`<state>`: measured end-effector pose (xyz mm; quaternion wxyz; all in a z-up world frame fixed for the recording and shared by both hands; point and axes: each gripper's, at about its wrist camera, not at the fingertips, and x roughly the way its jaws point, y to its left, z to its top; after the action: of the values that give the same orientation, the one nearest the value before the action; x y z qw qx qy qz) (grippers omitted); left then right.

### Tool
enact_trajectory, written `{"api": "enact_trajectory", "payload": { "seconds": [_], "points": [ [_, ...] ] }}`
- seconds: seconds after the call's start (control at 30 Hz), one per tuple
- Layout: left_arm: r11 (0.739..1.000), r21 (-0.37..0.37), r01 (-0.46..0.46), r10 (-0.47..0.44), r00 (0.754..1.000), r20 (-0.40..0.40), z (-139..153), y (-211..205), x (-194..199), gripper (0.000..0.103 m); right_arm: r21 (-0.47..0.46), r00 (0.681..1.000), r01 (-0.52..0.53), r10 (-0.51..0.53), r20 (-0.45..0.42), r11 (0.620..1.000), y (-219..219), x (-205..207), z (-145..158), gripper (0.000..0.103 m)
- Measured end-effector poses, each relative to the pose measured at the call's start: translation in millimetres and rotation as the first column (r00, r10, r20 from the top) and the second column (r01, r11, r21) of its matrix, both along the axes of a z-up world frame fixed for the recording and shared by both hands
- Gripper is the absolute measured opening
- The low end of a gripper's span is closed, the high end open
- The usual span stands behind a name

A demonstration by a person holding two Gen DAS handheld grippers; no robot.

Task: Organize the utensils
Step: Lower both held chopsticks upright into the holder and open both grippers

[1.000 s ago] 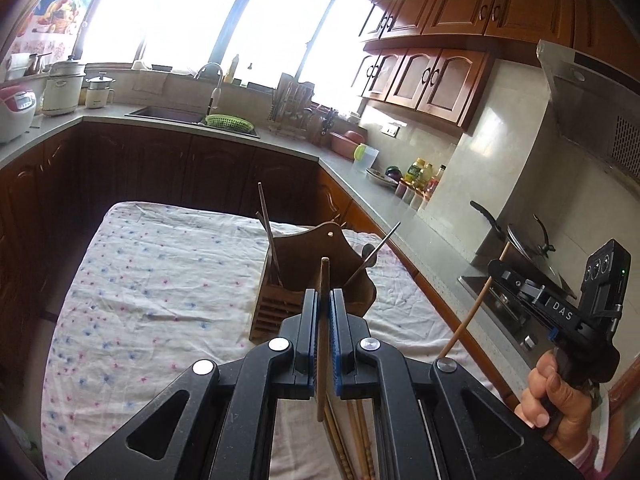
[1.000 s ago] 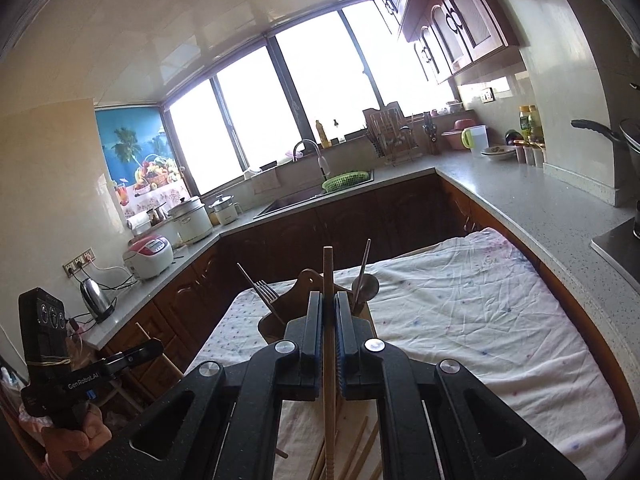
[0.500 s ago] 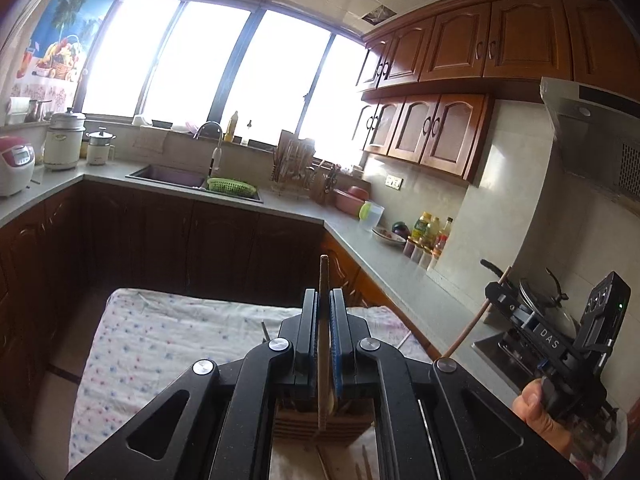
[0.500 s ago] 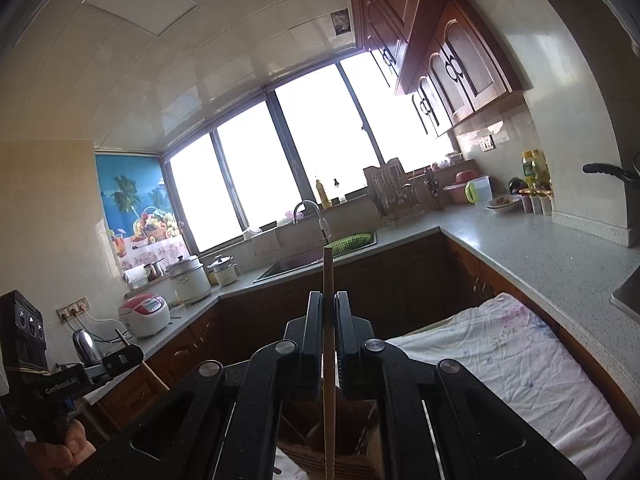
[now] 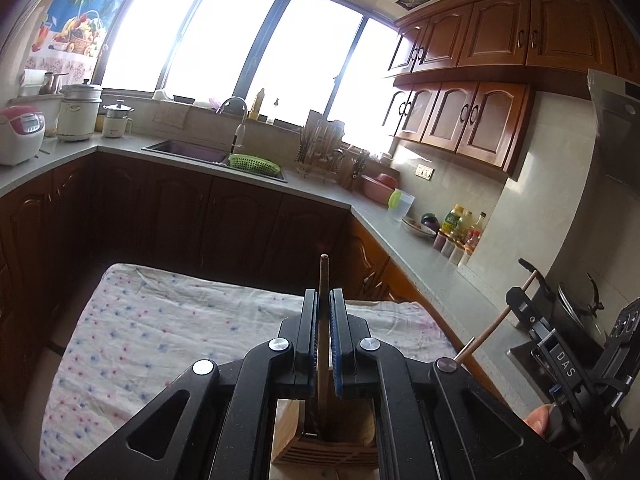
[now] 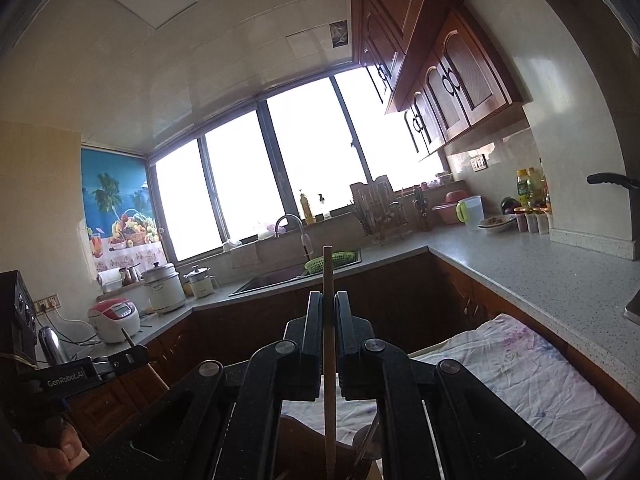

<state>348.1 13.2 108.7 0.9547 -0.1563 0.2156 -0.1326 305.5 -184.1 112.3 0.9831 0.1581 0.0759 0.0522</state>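
**Utensil sort: two chopsticks in hand, over the holder**

Item 1. Left gripper (image 5: pixel 323 300): jaws nearly closed, clamped on one chopstick (image 5: pixel 322 320) held upright. Its lower end reached down into the wooden holder (image 5: pixel 320 446) directly below; whether it touched bottom could not be told.

Item 2. Right gripper (image 6: pixel 329 312): jaws likewise nearly closed on a second, paler stick (image 6: pixel 329 360), also upright. Its lower end ran out of frame above the holder's dark curved back (image 6: pixel 304 440). A further utensil showed dimly at the lower edge, too blurred to name.

Item 3. Holder: stood on the cloth-covered table (image 5: pixel 160 340), under both grippers, mostly hidden by them.

Item 4. Table cloth: no loose utensils visible on the part shown; the near part lay hidden beneath the tools.

Status, as judged: late in the task. The left chopstick appeared to be partly seated, needing only release. The right stick remained to be lowered into a compartment and let go. Any items left on the hidden near part of the table could not be counted.
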Motion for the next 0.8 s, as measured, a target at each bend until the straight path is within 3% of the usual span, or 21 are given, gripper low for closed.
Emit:
{"api": "enact_trajectory", "payload": {
  "seconds": [0.33, 0.7, 0.77, 0.8],
  "points": [
    [1.000, 0.020, 0.023, -0.022, 0.997, -0.078, -28.0, -7.4, 18.3, 0.005, -0.019, 0.993, -0.023, 0.021, -0.118, 1.000, 1.9, 3.9, -45.8, 0.006],
    [0.999, 0.040, 0.024, -0.020, 0.996, -0.085, -25.9, -9.5, 14.5, 0.005, -0.006, 0.983, -0.046, 0.044, -0.178, 0.999, -0.7, 10.0, -49.4, 0.006],
    [0.999, 0.035, 0.032, -0.028, 0.995, -0.098, -23.8, -8.6, 13.6, 0.010, -0.001, 0.981, -0.050, 0.049, -0.188, 0.999, -1.0, 10.8, -48.7, 0.009],
    [0.999, 0.027, 0.038, -0.035, 0.995, -0.098, -23.2, -7.1, 12.7, 0.019, 0.006, 0.980, -0.050, 0.050, -0.192, 0.999, -1.8, 10.6, -48.9, 0.011]
  ]
}}
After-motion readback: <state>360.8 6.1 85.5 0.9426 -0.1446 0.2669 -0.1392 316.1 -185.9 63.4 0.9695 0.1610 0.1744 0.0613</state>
